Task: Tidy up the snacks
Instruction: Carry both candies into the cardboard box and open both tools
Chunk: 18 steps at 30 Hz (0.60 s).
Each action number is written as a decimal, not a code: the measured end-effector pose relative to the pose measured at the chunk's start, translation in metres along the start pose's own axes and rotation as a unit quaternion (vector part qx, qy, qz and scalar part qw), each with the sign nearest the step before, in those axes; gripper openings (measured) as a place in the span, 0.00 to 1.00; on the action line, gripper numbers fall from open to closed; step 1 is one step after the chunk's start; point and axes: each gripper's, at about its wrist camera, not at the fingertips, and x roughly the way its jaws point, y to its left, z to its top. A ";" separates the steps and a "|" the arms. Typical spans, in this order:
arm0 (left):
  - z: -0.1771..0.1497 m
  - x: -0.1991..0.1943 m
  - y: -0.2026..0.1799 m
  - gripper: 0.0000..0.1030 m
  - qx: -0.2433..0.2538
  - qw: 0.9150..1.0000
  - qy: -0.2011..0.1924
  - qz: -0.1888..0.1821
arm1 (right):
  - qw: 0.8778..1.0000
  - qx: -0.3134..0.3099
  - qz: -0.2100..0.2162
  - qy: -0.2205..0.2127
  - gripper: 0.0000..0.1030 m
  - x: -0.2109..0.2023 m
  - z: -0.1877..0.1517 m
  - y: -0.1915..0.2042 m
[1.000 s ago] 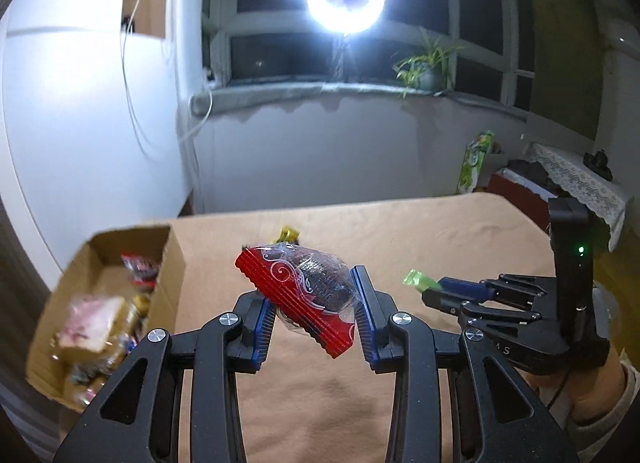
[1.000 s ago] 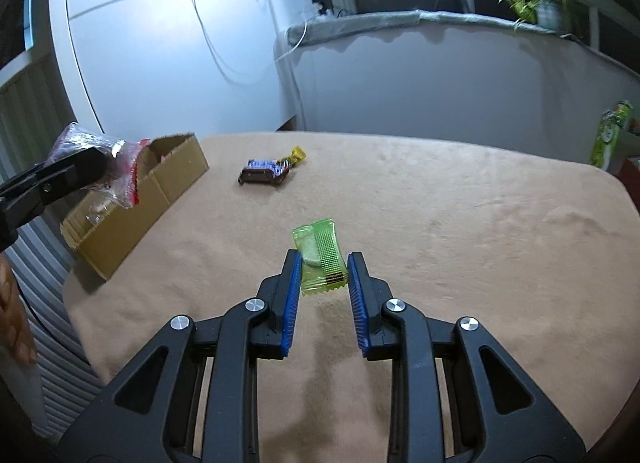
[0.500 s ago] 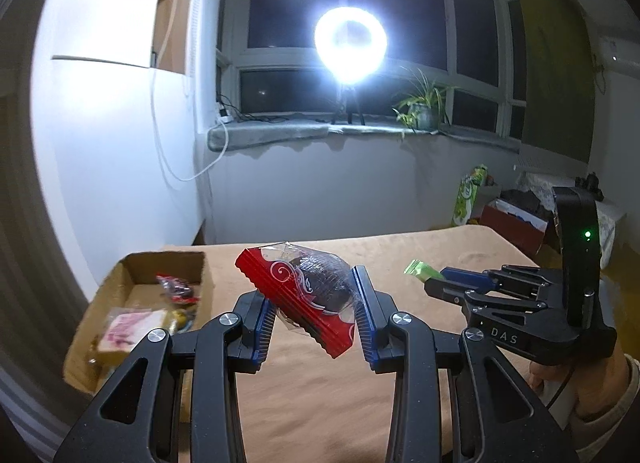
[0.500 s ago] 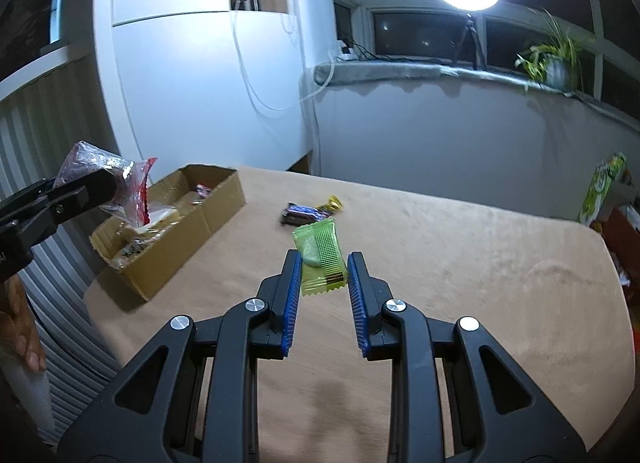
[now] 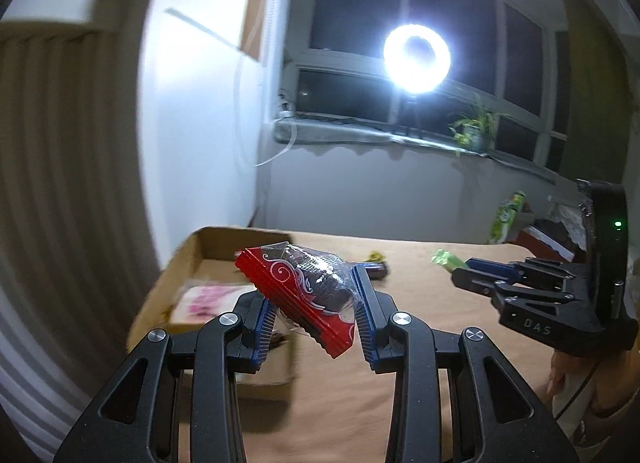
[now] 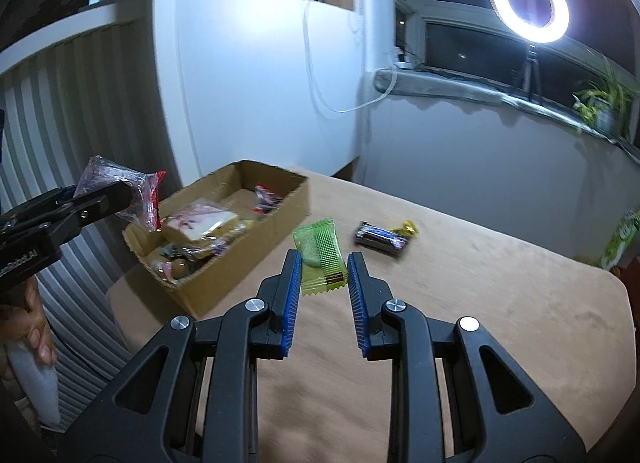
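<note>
Carry step: left tool (image 5: pixel 312 303) grips red-and-clear plastic snack packet (image 5: pixel 300 287) at frame centre, right tool (image 6: pixel 323 283) grips green foil snack packet (image 6: pixel 320 259); next, release over open brown cardboard box (image 6: pixel 276 227) centre-left.

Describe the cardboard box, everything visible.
The cardboard box is a long, shallow, open-topped tray of plain brown corrugated card with a ragged rim. It rests on the tan table at its left corner, near the white wall. Inside, snacks fill the near end: a pale packet with pink print on top of mixed wrappers, and a small red wrapper further back. The far end shows bare floor. Neither gripper touches it.
</note>
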 end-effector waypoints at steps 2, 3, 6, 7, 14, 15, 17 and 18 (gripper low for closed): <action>-0.003 -0.001 0.016 0.33 -0.011 1.000 0.001 0.010 | 1.000 -0.009 0.008 0.002 0.24 0.008 0.004 0.012; -0.004 0.000 0.023 0.33 -0.015 1.000 0.002 0.014 | 1.000 -0.014 0.013 0.004 0.24 0.013 0.007 0.018; -0.009 0.002 0.045 0.33 -0.030 0.999 0.006 0.029 | 0.999 -0.029 0.025 0.010 0.24 0.029 0.015 0.034; -0.010 0.004 0.052 0.33 -0.034 0.999 0.009 0.032 | 0.999 -0.033 0.028 0.011 0.24 0.034 0.017 0.037; -0.025 0.029 0.084 0.33 -0.055 0.997 0.040 0.044 | 0.996 -0.067 0.059 0.027 0.24 0.091 0.042 0.068; -0.027 0.035 0.087 0.33 -0.057 0.996 0.048 0.044 | 0.995 -0.072 0.063 0.028 0.24 0.098 0.046 0.071; -0.032 0.043 0.092 0.33 -0.060 0.995 0.060 0.045 | 0.994 -0.081 0.073 0.030 0.24 0.118 0.056 0.079; -0.034 0.049 0.094 0.33 -0.061 0.995 0.068 0.046 | 0.993 -0.084 0.078 0.030 0.24 0.127 0.060 0.082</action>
